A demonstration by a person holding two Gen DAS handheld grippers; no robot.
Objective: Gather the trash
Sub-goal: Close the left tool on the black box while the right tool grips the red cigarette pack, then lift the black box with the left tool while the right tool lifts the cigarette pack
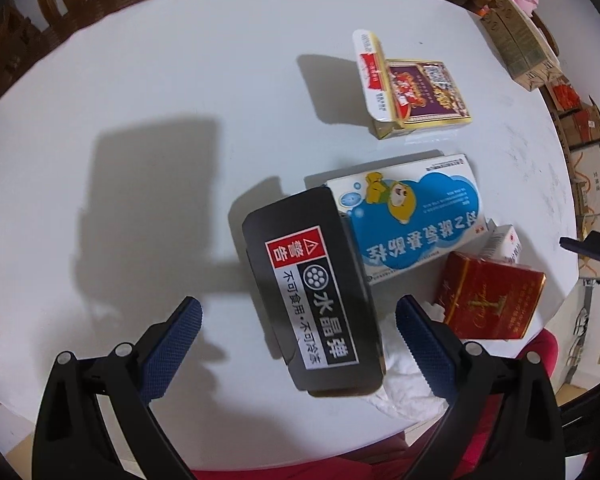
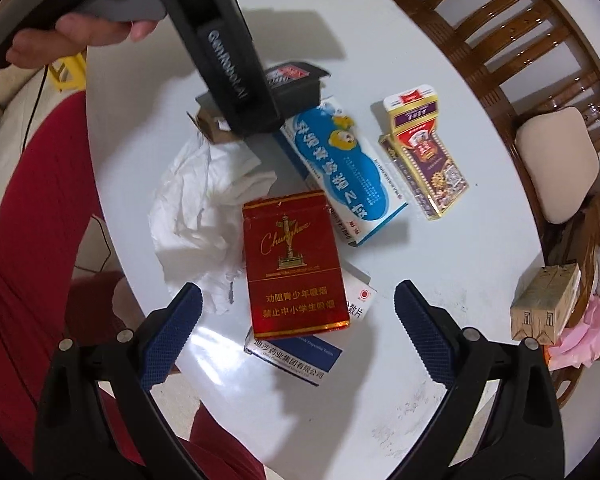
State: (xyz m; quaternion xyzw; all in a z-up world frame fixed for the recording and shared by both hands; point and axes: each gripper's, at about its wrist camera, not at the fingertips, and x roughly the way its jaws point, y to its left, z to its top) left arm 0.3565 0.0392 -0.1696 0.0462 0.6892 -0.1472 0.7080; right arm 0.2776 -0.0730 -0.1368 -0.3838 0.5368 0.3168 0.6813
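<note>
A black box with a warning label (image 1: pixel 312 292) lies on the white round table (image 1: pixel 140 160) between the fingers of my open left gripper (image 1: pixel 298 316). Beside it lie a blue-and-white medicine box (image 1: pixel 416 224), a red cigarette pack (image 1: pixel 490 300), a purple-and-gold pack with its lid up (image 1: pixel 420 92) and crumpled white tissue (image 1: pixel 400 376). My right gripper (image 2: pixel 296 314) stands open above the red cigarette pack (image 2: pixel 294 264), which rests on a white-and-blue medicine box (image 2: pixel 296 354). The tissue (image 2: pixel 204 208) lies to its left. The left gripper body hides part of the black box (image 2: pixel 296 80).
Wooden chairs (image 2: pixel 520 40) ring the far side of the table, one with a beige cushion (image 2: pixel 556 160). Cardboard cartons (image 1: pixel 520 48) and pink paper (image 2: pixel 580 332) stand past the table's edge. A red garment (image 2: pixel 40 220) shows below the near edge. A hand (image 2: pixel 80 36) holds the left gripper.
</note>
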